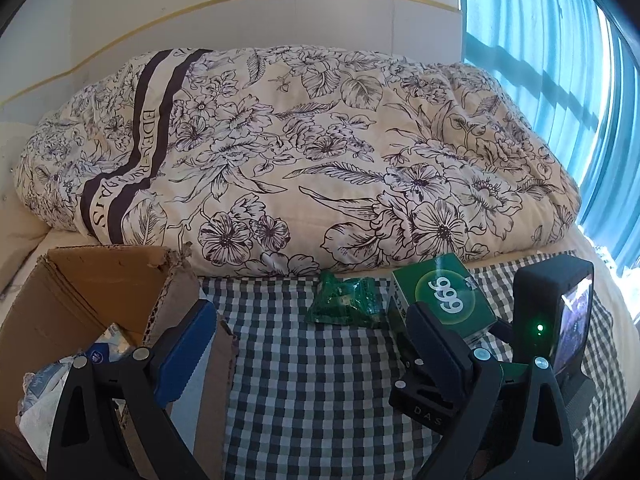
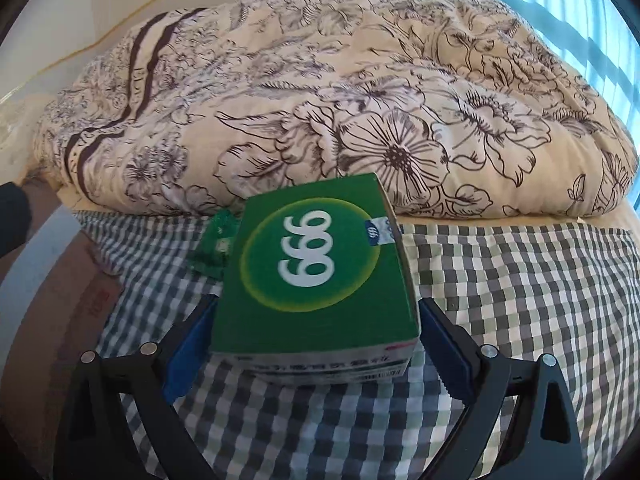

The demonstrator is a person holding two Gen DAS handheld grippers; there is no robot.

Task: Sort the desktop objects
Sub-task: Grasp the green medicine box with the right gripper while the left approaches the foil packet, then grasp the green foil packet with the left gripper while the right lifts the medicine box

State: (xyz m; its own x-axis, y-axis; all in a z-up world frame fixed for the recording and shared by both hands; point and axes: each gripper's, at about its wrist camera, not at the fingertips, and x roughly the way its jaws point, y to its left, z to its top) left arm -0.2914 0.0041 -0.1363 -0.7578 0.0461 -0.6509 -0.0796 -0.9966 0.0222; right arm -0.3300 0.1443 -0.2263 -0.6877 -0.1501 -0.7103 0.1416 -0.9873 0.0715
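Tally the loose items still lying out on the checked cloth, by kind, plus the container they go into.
Green 999 box: 1, between the right gripper fingers
Green foil packet: 1
Cardboard box: 1, some items already inside
Total: 3

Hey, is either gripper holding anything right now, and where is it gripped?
The right gripper clamps the green box by its two long sides, near the close end. The left gripper is open, holding nothing.

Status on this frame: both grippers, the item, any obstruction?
Right gripper astride green 999 box, contact unclear. Left gripper open, empty, beside cardboard box. Green packet left of the 999 box, clear.
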